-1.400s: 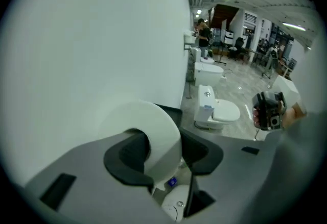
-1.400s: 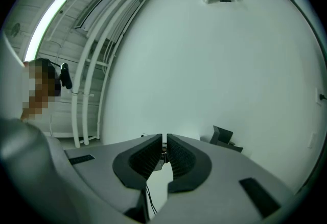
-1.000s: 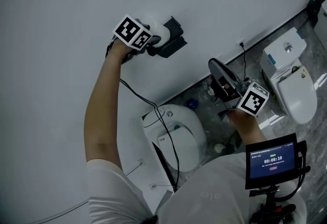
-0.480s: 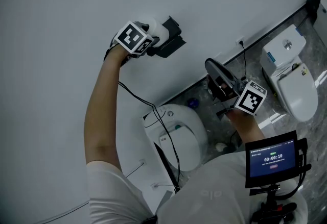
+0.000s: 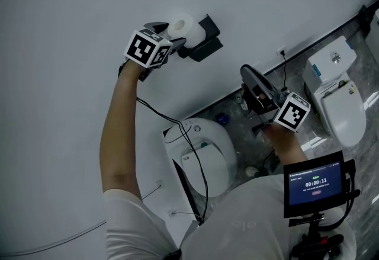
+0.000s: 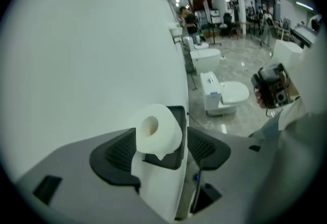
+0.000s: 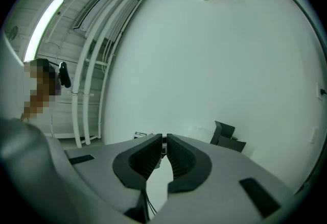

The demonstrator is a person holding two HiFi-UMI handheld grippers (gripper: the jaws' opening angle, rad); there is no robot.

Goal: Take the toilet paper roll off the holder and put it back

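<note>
Opening around the toilet paper roll (image 6: 156, 128), your left gripper (image 6: 162, 147) is spreading its jaws wide, one pad on each side. Neither pad appears to be pressing the paper, though the near pad is overlapping it in the left gripper view. That view is showing you the roll sitting on the black holder (image 6: 179, 113), core facing you, a torn tail hanging down. The head view is giving only a small white shape at the gripper's tip, but it alone is showing both arms. Your left arm is extending nearly straight to the wall (image 5: 71, 10). Your right hand is hovering lower, nearer your body. The holder is projecting from bare wall, leaving free room on every side. Your right gripper (image 7: 164, 149) is holding its jaws clenched together on nothing, pointing at the wall well apart from the holder.
</note>
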